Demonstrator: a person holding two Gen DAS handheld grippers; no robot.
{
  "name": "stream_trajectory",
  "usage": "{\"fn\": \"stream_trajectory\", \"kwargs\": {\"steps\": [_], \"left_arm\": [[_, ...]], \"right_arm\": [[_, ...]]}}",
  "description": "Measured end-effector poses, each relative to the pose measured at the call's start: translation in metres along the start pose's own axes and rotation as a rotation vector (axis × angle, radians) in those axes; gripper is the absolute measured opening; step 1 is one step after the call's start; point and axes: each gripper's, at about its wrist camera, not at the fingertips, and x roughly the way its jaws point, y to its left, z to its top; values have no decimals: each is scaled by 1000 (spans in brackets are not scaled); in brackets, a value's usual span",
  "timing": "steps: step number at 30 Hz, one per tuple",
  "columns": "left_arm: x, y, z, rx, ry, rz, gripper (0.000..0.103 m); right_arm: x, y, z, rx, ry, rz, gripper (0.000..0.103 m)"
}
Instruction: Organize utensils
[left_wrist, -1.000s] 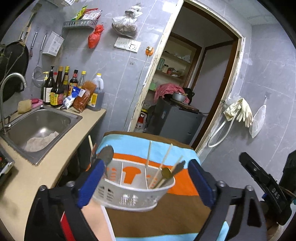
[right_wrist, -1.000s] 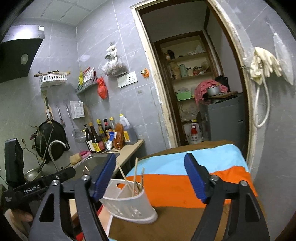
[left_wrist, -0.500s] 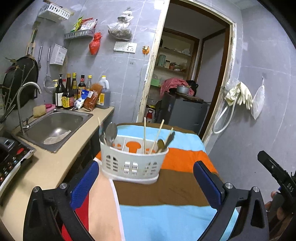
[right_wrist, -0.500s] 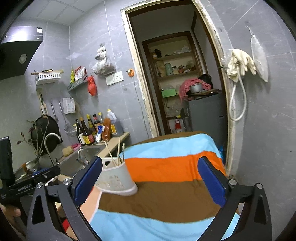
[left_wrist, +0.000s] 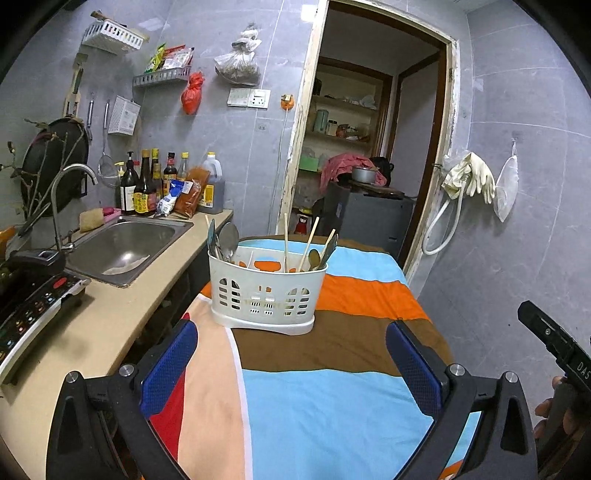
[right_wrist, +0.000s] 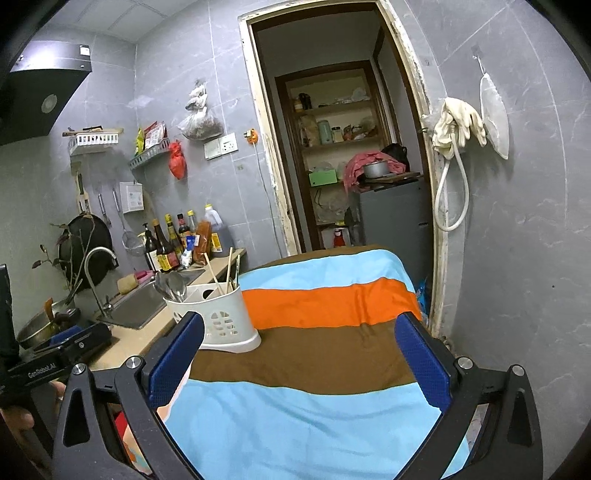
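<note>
My left tool hangs open and empty, nearer than the right to the upright white slotted plastic utensil caddy straight ahead.

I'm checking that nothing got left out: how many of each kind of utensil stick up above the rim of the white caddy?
Spoons: 4
Chopsticks: 4
Total: 8, all standing in the caddy
</note>
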Motion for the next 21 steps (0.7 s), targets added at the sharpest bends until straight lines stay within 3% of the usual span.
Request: {"fn": "stream_trajectory", "kwargs": {"steps": [12, 21], "left_arm": [[-24, 0, -8, 6, -73, -19, 102], [-28, -2, -10, 16, -80, -19, 102]], "right_arm": [[-9, 2, -3, -6, -10, -6, 101], [-17, 5, -3, -7, -16, -2, 101]]}}
